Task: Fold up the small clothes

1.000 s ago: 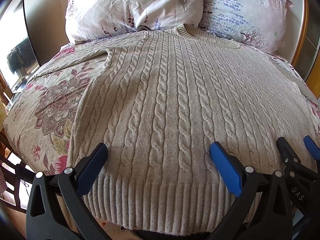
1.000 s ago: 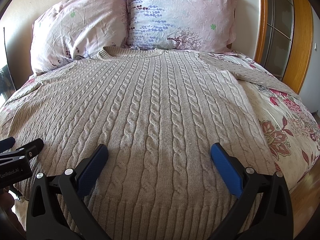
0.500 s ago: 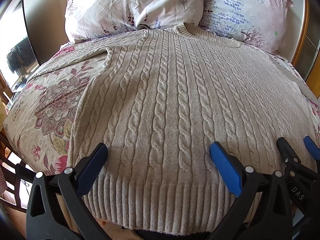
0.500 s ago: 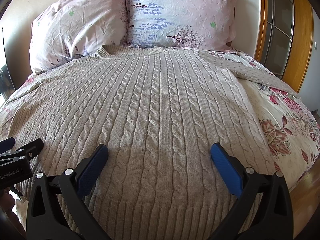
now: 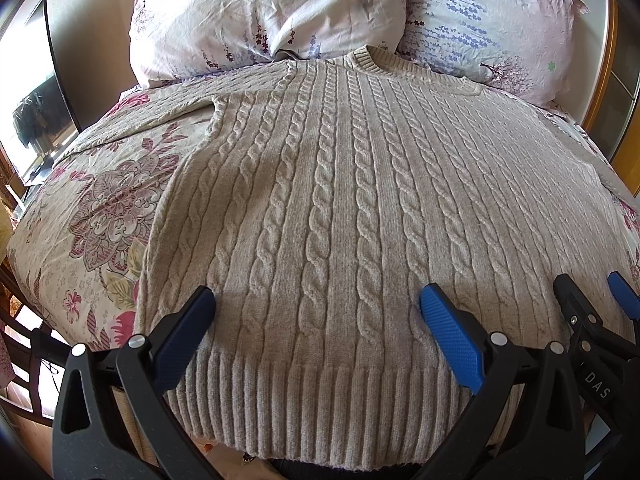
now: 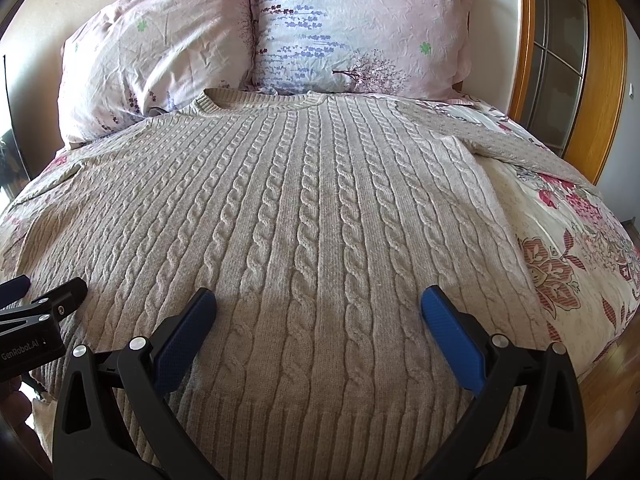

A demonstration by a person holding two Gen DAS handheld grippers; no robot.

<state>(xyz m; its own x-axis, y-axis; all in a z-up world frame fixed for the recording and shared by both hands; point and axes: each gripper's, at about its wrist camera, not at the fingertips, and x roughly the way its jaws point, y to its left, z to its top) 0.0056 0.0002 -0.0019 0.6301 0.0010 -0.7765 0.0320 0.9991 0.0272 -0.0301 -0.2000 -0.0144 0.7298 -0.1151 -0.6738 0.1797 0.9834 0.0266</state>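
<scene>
Two grippers, left gripper [image 5: 316,304] and right gripper [image 6: 318,304] spread wide, above sweater [image 5: 360,200] hem, bedspread [image 5: 100,220] bare either side.

Sweater [image 5: 340,216] is matt, chunky cable-knit wool.

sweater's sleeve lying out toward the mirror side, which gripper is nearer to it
Left. The left gripper hovers open over the hem on the side where that sleeve stretches out. The right gripper, also open, sits over the opposite half of the sweater.
</scene>
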